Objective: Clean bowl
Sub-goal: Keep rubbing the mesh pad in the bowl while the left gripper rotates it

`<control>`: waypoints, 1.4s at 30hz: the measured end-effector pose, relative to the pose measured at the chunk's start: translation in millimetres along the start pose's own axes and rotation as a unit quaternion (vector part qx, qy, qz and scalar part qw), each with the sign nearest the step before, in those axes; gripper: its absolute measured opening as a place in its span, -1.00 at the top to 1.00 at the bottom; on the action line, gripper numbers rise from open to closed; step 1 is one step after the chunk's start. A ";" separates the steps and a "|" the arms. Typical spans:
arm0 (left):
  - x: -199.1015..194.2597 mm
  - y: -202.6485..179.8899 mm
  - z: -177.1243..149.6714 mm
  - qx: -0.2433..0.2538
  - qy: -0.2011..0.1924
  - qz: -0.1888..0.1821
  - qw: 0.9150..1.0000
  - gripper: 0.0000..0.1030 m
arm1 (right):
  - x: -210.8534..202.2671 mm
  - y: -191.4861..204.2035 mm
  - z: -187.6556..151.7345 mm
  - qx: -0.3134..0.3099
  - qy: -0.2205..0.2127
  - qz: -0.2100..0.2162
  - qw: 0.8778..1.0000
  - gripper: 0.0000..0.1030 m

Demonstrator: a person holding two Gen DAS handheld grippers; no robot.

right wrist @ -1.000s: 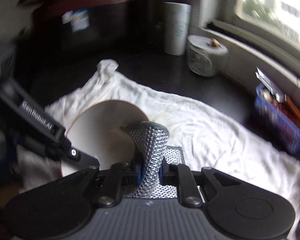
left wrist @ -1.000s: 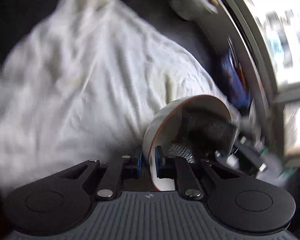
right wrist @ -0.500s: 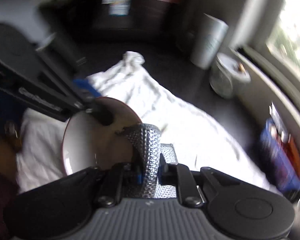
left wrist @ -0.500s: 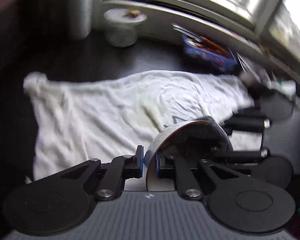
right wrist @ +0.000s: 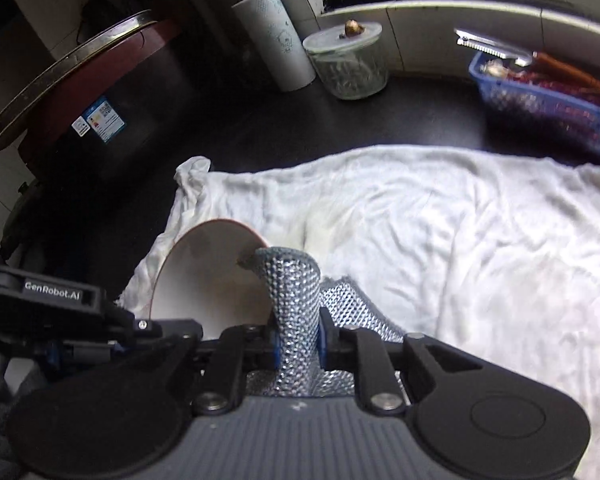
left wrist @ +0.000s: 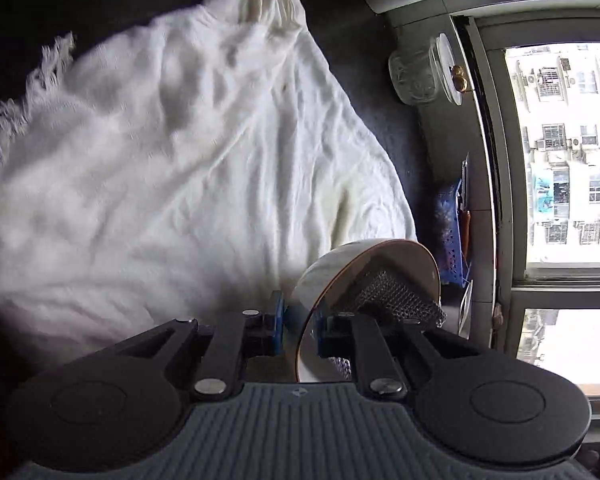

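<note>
Here, bowl (left wrist: 364, 276): rim pinched by left gripper (left wrist: 300, 322), base hidden.
Mesh scrubber (right wrist: 296, 292): clamped in right gripper (right wrist: 298, 338), tip inside bowl.
Towel (right wrist: 440, 232): blurred at left.

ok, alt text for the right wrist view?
The right gripper pinches a silver mesh scrubbing cloth against the inside of a white bowl, whose rim the left gripper holds, above a rumpled white towel on a dark counter.

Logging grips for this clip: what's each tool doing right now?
Left tool: jaws opening slightly, pads still clamped on the bowl rim.
Right tool: shut on the mesh scrubber, its tip inside the bowl.
</note>
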State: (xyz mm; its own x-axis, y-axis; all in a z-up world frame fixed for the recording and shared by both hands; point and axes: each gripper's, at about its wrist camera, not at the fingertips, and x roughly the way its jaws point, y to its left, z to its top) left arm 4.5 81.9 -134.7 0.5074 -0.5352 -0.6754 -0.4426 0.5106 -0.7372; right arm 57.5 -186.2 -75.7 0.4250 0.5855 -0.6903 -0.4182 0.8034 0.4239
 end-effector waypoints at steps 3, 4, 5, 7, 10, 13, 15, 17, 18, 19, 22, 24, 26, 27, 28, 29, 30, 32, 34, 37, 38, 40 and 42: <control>3.1 -20.9 -4.7 0.097 0.005 0.030 0.995 0.75 | 2.2 9.2 -0.9 -0.095 0.003 -0.026 0.995 0.71; 4.0 -33.3 -7.9 0.152 0.009 0.051 0.987 0.75 | 3.3 13.1 -2.7 -0.129 0.003 -0.032 0.991 0.71; 4.1 -45.5 -11.6 0.207 0.008 0.072 0.976 0.75 | 4.2 17.1 -4.8 -0.162 0.004 -0.036 0.986 0.71; 5.7 -70.9 -21.0 0.323 0.006 0.114 0.940 0.75 | 4.9 23.6 -8.5 -0.220 0.005 -0.041 0.975 0.71; 11.1 -98.8 -31.9 0.449 0.021 0.153 0.880 0.75 | 2.8 34.1 -15.7 -0.315 0.002 -0.050 0.948 0.68; 9.0 -114.9 -38.2 0.516 0.023 0.160 0.841 0.74 | 0.4 49.6 -27.2 -0.442 -0.003 -0.063 0.895 0.69; 6.0 -119.8 -40.8 0.531 0.020 0.159 0.832 0.77 | 0.1 55.4 -31.6 -0.481 -0.004 -0.067 0.874 0.69; 4.1 -119.0 -43.2 0.529 0.011 0.159 0.834 0.76 | 0.8 53.4 -28.4 -0.462 0.000 -0.063 0.885 0.69; 2.3 -116.9 -42.6 0.516 0.006 0.157 0.842 0.76 | 1.6 50.2 -25.8 -0.437 0.002 -0.058 0.897 0.69; -0.8 -111.7 -38.4 0.484 0.001 0.151 0.862 0.76 | 2.6 46.0 -22.9 -0.405 0.003 -0.053 0.913 0.69; -6.3 -90.6 -22.5 0.383 0.000 0.127 0.915 0.76 | 5.8 32.8 -15.1 -0.304 0.009 -0.035 0.952 0.70; -9.4 -77.0 -15.6 0.325 -0.001 0.112 0.939 0.76 | 8.2 23.6 -13.0 -0.238 0.013 -0.022 0.971 0.70; -12.6 -62.6 -11.6 0.266 -0.007 0.097 0.959 0.76 | 10.2 18.8 -14.3 -0.188 0.014 -0.014 0.982 0.69; -13.8 -56.7 -10.6 0.239 -0.011 0.092 0.967 0.76 | 11.1 16.8 -15.1 -0.164 0.014 -0.010 0.986 0.69; -14.9 -48.5 -9.1 0.200 -0.014 0.083 0.976 0.75 | 11.9 14.9 -15.7 -0.139 0.014 -0.006 0.990 0.69; -15.5 -40.2 -7.6 0.160 -0.015 0.074 0.984 0.75 | 12.6 13.1 -16.2 -0.114 0.014 -0.003 0.993 0.69; -15.4 -33.4 -6.7 0.128 -0.014 0.066 0.989 0.74 | 13.3 11.3 -16.6 -0.088 0.014 0.001 0.996 0.69; -14.1 -15.6 -4.9 0.050 -0.006 0.041 0.998 0.73 | 14.7 1.7 -16.8 -0.006 0.012 0.017 1.000 0.68; -10.8 -1.8 -5.5 -0.012 0.011 0.021 1.000 0.74 | 12.3 0.9 -16.3 0.005 0.008 0.017 1.000 0.68; -4.7 0.7 -11.4 -0.026 0.023 0.016 0.999 0.75 | 8.1 5.5 -10.3 -0.021 0.007 0.008 1.000 0.69; -3.2 -3.3 -12.9 -0.008 0.024 0.020 0.999 0.75 | 8.9 7.1 -9.5 -0.038 0.009 0.003 0.999 0.69; -1.8 -19.0 -15.2 0.064 0.027 0.040 0.997 0.75 | 11.8 10.0 -8.6 -0.070 0.014 -0.006 0.997 0.70; -1.4 -38.9 -19.0 0.157 0.031 0.073 0.984 0.75 | 11.2 14.0 -9.9 -0.115 0.019 -0.013 0.993 0.70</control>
State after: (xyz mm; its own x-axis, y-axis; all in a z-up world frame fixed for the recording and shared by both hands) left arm 6.9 50.0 -105.6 0.4049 -0.4752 -0.7811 -0.2522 0.7631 -0.5950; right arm 48.5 -169.4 -83.3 0.4091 0.5574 -0.7225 -0.5814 0.7695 0.2644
